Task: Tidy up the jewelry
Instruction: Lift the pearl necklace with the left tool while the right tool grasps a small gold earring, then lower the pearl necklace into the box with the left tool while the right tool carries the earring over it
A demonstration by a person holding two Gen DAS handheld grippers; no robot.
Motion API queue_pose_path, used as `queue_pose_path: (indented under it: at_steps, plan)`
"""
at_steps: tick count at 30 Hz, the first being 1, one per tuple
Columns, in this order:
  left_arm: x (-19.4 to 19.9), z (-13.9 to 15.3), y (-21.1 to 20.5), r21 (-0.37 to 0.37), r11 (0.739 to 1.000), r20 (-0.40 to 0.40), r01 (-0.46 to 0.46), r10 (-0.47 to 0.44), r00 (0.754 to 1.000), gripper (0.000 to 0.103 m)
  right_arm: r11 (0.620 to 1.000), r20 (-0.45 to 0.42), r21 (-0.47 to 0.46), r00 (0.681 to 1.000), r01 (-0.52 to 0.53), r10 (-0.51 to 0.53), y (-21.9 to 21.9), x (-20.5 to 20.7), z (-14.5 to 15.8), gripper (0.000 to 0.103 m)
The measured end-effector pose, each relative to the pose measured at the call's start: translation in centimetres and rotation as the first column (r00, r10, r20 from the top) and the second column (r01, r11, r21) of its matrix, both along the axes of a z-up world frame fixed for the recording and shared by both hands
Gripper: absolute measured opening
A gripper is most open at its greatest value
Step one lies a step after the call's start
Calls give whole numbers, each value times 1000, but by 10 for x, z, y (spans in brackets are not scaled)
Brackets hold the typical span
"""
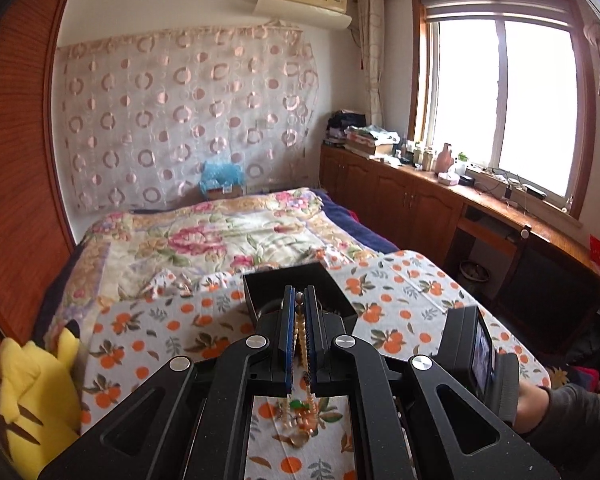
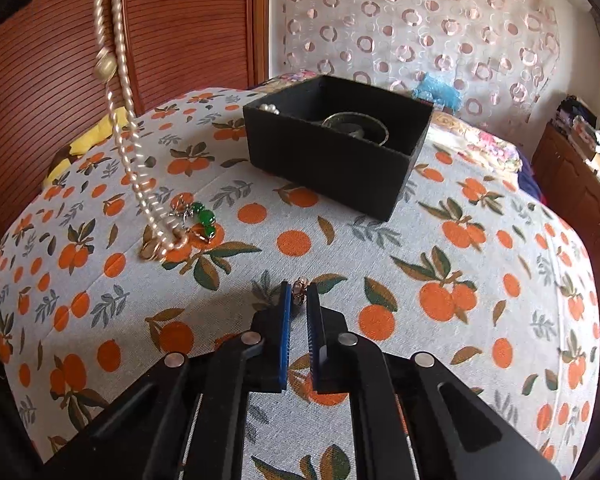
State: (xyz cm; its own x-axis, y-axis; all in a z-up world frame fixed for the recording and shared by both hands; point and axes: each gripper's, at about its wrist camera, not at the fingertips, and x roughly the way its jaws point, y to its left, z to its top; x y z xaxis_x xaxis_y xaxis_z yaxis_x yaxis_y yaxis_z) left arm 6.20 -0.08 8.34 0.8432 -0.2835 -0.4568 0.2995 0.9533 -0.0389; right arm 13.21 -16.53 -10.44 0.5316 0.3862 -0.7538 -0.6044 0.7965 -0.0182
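The pearl necklace was judged light, limp and liable to swing: a doubled strand of small cream beads that would sag and slip under its own weight, and could snag or snap at the thread if pulled against the cloth. Hold was best taken across both strands together, as observed, rather than on a single bead. The left gripper was clenched on the strand, its blue-padded jaws nearly together with beads visible between them. In the right wrist view the necklace hung from above the frame, a larger round gold clasp bead partway down, its lower loop resting on the orange-print tablecloth beside green bead earrings. The black box stood open beyond, well apart from the loop, already containing a metal bangle and some pearls. The right gripper had its jaws narrowed around a small gold-and-pearl piece at the fingertips; whether it was truly gripped or merely bracketed could not be told. That piece was judged tiny, hard and easily dropped.
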Motion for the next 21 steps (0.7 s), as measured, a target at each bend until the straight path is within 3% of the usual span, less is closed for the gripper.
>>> queue_pose_path:
  at_steps: [10, 21]
  plan:
    - [6, 36, -6, 16, 1000, 67, 3, -4, 998, 4, 999, 39, 48, 999, 0, -2, -8, 1, 25, 8]
    - [39, 59, -15, 7, 1000, 96, 20, -21, 995, 4, 995, 60, 94, 998, -22, 16, -17, 24, 52, 8]
